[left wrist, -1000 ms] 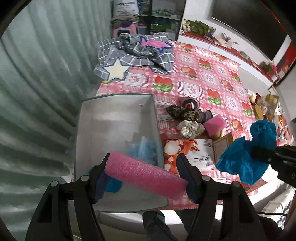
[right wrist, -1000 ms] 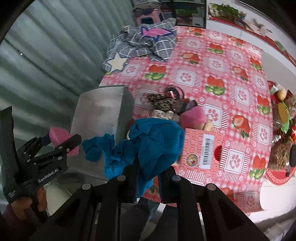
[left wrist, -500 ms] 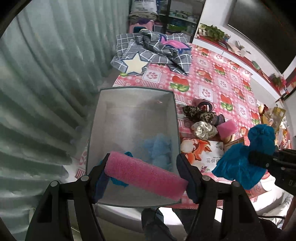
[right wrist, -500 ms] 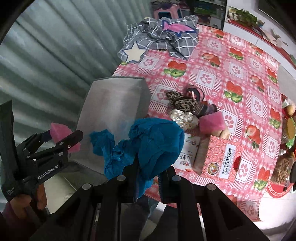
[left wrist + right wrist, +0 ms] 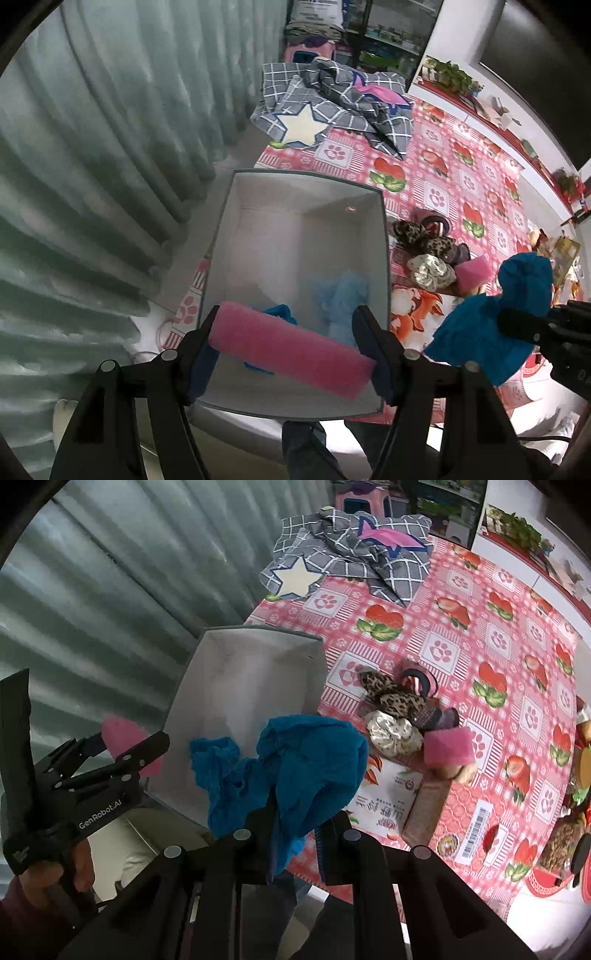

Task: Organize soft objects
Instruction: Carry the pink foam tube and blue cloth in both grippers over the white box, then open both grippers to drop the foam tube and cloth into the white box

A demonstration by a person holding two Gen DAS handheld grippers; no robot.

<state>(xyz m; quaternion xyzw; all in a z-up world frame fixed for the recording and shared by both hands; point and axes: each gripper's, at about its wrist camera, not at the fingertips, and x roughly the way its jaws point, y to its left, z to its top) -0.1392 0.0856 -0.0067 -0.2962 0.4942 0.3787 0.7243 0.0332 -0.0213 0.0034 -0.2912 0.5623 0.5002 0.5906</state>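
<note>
Box [image 5: 306,221] nearer now; pink sponge [image 5: 291,349] over it.

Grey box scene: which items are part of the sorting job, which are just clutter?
Job:
- pink foam roll in left gripper
- blue crumpled cloth in right gripper
- open grey box
- scrunchie pile, pink sponge block

Lying about:
- grey checked blanket
- printed carton
- snacks

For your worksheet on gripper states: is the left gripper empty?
No, the left gripper is shut on a pink foam block above the grey box.
</note>
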